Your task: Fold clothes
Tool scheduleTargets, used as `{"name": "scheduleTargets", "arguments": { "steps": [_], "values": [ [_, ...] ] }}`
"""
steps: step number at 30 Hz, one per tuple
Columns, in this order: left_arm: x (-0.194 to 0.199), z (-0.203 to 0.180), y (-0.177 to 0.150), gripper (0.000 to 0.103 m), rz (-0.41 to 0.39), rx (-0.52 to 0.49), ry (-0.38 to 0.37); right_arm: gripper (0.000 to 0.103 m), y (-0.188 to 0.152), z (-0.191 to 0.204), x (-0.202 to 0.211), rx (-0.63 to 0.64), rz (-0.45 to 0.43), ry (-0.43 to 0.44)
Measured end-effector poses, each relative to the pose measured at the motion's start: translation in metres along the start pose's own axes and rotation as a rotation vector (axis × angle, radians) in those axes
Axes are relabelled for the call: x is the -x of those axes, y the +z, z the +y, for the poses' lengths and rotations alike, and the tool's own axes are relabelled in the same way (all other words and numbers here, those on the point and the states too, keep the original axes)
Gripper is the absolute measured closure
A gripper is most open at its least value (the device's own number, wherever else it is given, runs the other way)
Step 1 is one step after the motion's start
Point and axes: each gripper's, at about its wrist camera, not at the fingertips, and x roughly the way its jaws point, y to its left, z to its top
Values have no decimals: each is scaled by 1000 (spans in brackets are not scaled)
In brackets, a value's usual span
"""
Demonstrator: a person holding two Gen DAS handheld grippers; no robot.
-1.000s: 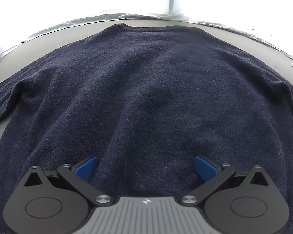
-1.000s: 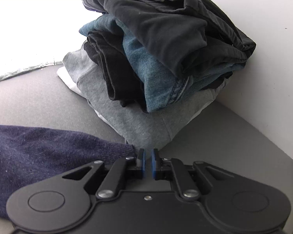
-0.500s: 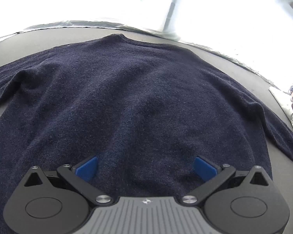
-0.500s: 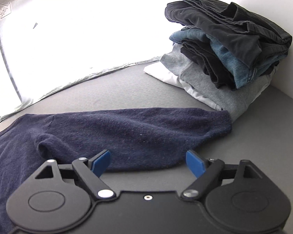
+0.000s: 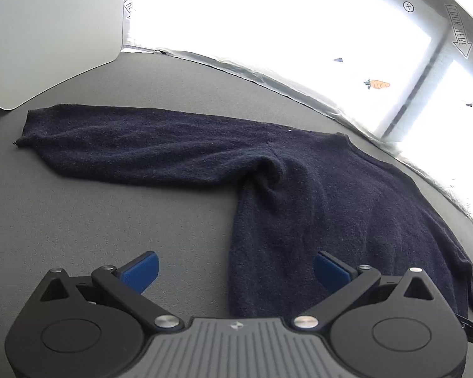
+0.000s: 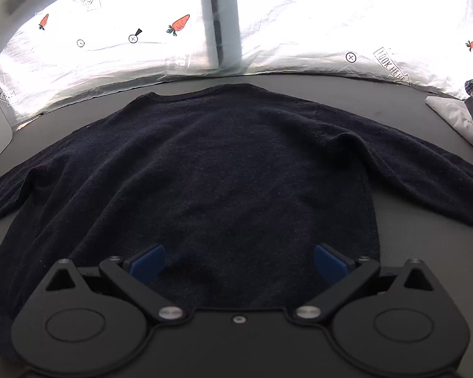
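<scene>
A dark navy sweater [image 6: 230, 170] lies flat on the grey table [image 5: 94, 214], neck at the far side and both sleeves spread out. In the left wrist view its left sleeve [image 5: 135, 148] stretches left and its body [image 5: 347, 214] fills the right. My left gripper [image 5: 235, 271] is open and empty over the sweater's lower left side edge. My right gripper [image 6: 238, 261] is open and empty over the lower middle of the sweater's body.
A pile of folded clothes [image 6: 470, 116] sits at the far right of the table. A white panel [image 5: 47, 31] stands at the far left. A bright white sheet with carrot prints [image 6: 179, 22] backs the table.
My left gripper has swung left to the left sleeve and side edge. My right gripper opened after holding the right cuff, then swung left from the clothes pile to the sweater's body.
</scene>
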Motion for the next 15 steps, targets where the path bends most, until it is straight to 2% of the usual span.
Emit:
{"name": "scheduleTargets", "arguments": {
  "steps": [9,12,15],
  "values": [
    [-13,109,55,0,-25,81,113,0,-11,81,-41,-33,30,-41],
    [-21,137,74,0,-42,98,125,0,-19,105,-51,38,13,-115],
    [-34,163,92,0,-54,102,193,0,-23,106,-48,2,-5,-128]
  ]
}}
